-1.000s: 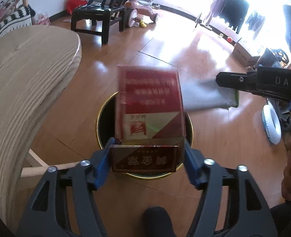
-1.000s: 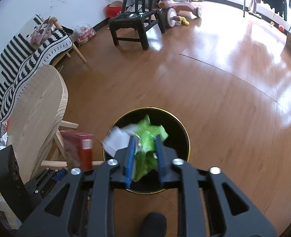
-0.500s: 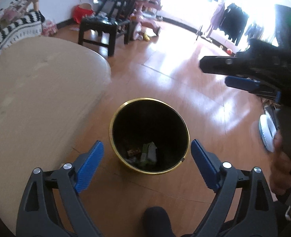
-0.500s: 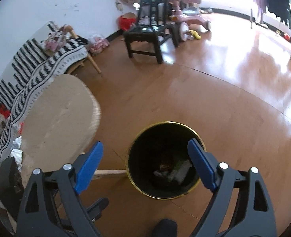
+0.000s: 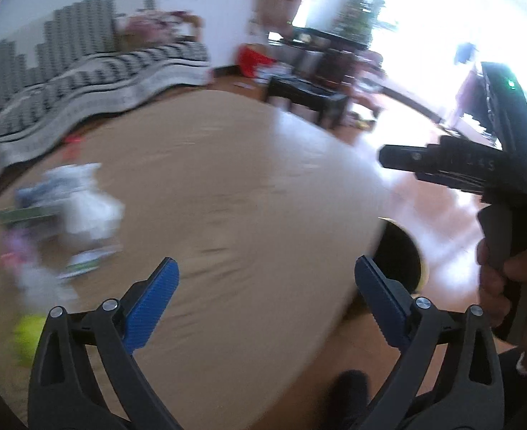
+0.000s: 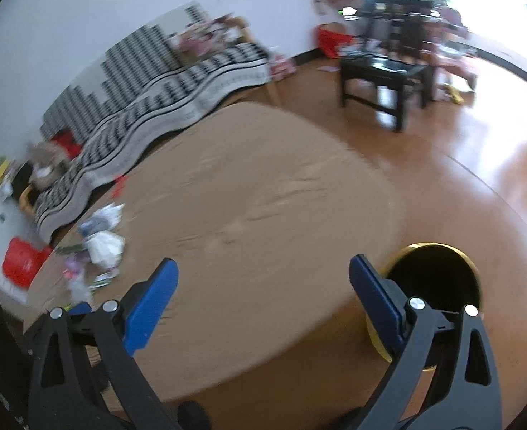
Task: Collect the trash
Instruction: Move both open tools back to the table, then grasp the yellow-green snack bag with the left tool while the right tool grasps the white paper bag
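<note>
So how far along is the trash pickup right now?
Partway. Nothing is in hand: the left gripper and right gripper are empty, fingers opening. Blurred litter remains on the round table. The bin stands beside it; its contents aren't visible.

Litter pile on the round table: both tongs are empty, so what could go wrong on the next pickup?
1. The litter pile is a loose mix of wrappers and paper; one grab may scatter pieces.
2. The left tongs and right tongs, jaws opening, could collide over the small pile.
3. The bin sits partly under the table edge, so drops may miss.
</note>
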`<state>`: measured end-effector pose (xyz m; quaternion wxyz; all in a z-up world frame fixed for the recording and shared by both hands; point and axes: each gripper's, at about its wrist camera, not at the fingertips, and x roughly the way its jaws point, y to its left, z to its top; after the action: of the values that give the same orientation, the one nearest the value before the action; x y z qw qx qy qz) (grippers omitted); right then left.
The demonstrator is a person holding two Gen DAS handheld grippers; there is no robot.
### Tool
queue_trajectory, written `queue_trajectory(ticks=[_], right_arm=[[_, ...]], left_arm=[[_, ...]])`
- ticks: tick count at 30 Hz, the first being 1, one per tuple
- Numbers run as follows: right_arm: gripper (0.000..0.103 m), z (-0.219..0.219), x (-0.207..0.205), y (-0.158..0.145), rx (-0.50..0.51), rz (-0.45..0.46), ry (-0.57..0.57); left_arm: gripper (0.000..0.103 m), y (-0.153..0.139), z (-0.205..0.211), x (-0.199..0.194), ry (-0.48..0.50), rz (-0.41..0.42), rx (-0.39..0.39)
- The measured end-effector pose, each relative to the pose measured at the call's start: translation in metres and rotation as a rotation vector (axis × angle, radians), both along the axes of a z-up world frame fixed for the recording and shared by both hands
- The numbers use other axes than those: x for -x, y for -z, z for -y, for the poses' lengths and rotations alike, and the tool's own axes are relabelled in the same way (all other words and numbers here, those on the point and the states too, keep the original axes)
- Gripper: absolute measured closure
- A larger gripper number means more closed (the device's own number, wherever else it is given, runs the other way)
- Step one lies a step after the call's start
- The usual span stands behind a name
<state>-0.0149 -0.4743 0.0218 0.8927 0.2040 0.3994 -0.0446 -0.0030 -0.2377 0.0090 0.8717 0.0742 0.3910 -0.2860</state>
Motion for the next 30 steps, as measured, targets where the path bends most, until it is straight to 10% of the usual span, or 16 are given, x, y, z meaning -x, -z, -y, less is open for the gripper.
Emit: queue_trajectory(ticks=[13,30], right_arm=[[0.01,-0.181,-0.079,0.008,-0.004,-0.013,-0.299],[0.01,-0.27,-0.168,0.063,0.142,-0.087,-0.426]], left_arm=[[0.007,0.012,-0.18,-0.003,-0.22,-0.005,-0.046],[0.007,0.052,-0.191,-0.038,-0.238,-0.086,-0.011]])
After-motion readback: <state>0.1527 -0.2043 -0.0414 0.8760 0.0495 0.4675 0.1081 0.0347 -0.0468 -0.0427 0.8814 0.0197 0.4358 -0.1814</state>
